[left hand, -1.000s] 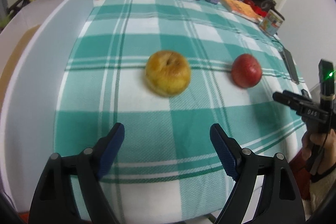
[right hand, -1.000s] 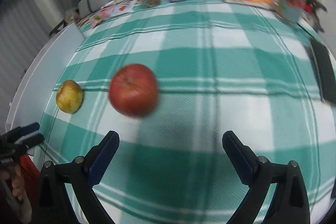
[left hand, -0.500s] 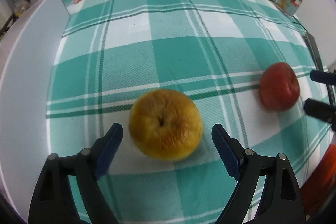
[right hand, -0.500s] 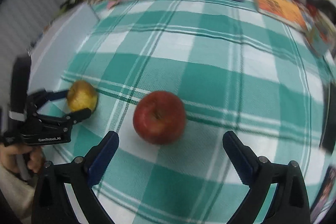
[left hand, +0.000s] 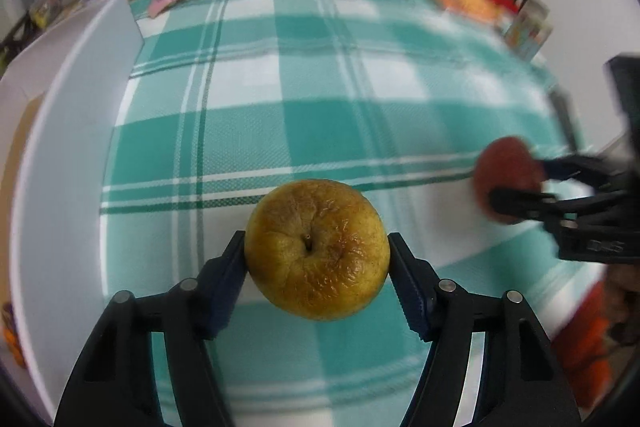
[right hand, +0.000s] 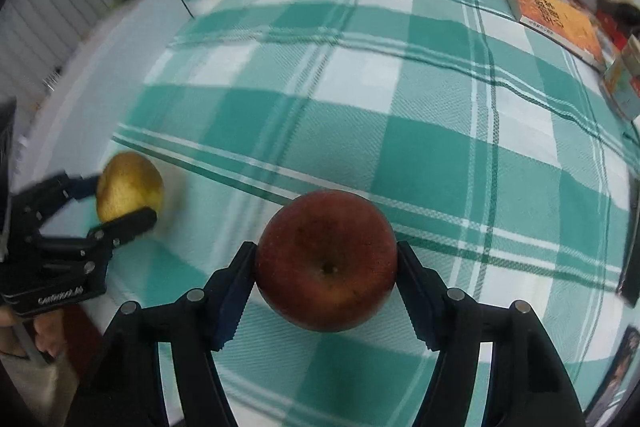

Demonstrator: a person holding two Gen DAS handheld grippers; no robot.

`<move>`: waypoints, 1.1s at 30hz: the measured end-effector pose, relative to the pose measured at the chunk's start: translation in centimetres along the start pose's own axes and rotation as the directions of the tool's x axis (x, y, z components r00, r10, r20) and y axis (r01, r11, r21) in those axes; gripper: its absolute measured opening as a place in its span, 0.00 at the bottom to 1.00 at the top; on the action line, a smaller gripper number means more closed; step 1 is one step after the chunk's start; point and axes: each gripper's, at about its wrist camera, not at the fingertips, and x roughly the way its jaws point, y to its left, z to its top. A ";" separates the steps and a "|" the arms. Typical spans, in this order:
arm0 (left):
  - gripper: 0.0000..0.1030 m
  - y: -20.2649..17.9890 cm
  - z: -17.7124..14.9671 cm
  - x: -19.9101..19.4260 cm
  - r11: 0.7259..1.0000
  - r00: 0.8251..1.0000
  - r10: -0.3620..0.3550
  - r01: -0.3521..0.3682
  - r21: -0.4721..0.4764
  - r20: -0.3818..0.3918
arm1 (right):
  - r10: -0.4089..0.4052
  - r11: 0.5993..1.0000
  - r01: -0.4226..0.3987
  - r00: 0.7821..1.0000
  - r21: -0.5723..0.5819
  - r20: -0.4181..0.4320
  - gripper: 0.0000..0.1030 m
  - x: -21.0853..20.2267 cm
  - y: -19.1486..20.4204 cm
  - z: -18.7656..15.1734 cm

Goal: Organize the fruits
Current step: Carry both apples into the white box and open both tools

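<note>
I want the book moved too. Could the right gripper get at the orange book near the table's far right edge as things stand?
Probably not yet: the right gripper is closed on the red apple, so its jaws are full. The checked cloth toward the orange book looks clear.

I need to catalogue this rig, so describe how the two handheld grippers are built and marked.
The left gripper and the right gripper look alike: black plastic linkage arms with silver pivot rivets, ending in dark blue pads with ridged, toothed faces. Seen from the side, each black body carries small white lettering, too blurred to read.
</note>
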 end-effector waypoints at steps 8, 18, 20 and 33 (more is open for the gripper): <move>0.68 9.0 1.7 -15.1 0.984 0.977 -0.041 0.076 -0.161 0.211 | 0.222 0.972 -0.208 0.966 -0.113 0.129 0.66 -6.8 9.9 6.3; 0.68 28.5 1.0 -11.2 0.881 0.957 0.287 -0.253 -0.400 0.028 | 0.353 0.867 -0.332 0.935 -0.373 -0.010 0.66 0.3 32.2 14.4; 0.68 31.2 0.2 -7.8 0.863 0.959 0.277 -0.274 -0.425 -0.056 | 0.300 0.855 -0.296 0.952 -0.425 -0.058 0.66 3.2 35.6 14.9; 0.72 35.8 -2.1 -1.1 0.805 0.945 0.234 -0.320 -0.499 -0.228 | -0.089 0.794 -0.007 0.988 -0.608 -0.126 0.67 17.3 40.5 17.3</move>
